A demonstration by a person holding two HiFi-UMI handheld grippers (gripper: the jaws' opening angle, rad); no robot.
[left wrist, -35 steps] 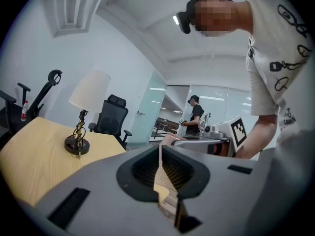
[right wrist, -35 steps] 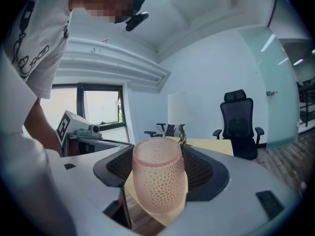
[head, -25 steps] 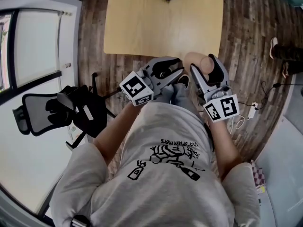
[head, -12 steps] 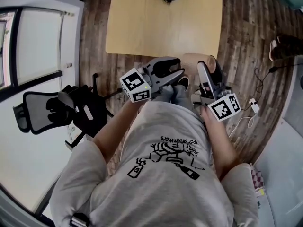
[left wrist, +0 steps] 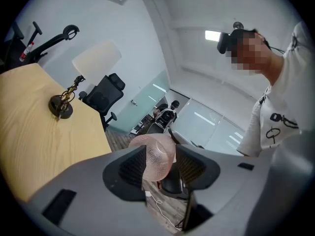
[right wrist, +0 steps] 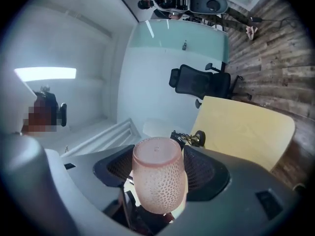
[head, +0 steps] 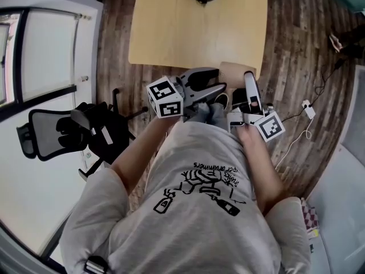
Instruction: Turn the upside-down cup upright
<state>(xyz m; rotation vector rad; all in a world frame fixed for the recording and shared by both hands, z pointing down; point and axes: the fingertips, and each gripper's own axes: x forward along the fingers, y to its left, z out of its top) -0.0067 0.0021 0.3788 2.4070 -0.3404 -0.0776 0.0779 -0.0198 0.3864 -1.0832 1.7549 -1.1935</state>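
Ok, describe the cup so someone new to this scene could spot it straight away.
Find the pale wooden table; just off its near edge, in front of the person, is the right gripper. The cup is clamped between its jaws. It is the only pink thing there: a translucent tumbler with a dimpled, honeycomb skin.

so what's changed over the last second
The right gripper has rolled with the cup clamped in it, so the head view now shows it edge-on instead of broadside. The left gripper has hardly shifted; its jaws are opening, with the cup showing between them but not gripped. Unchanged: the right gripper's hold on the cup, the table and the office chair.
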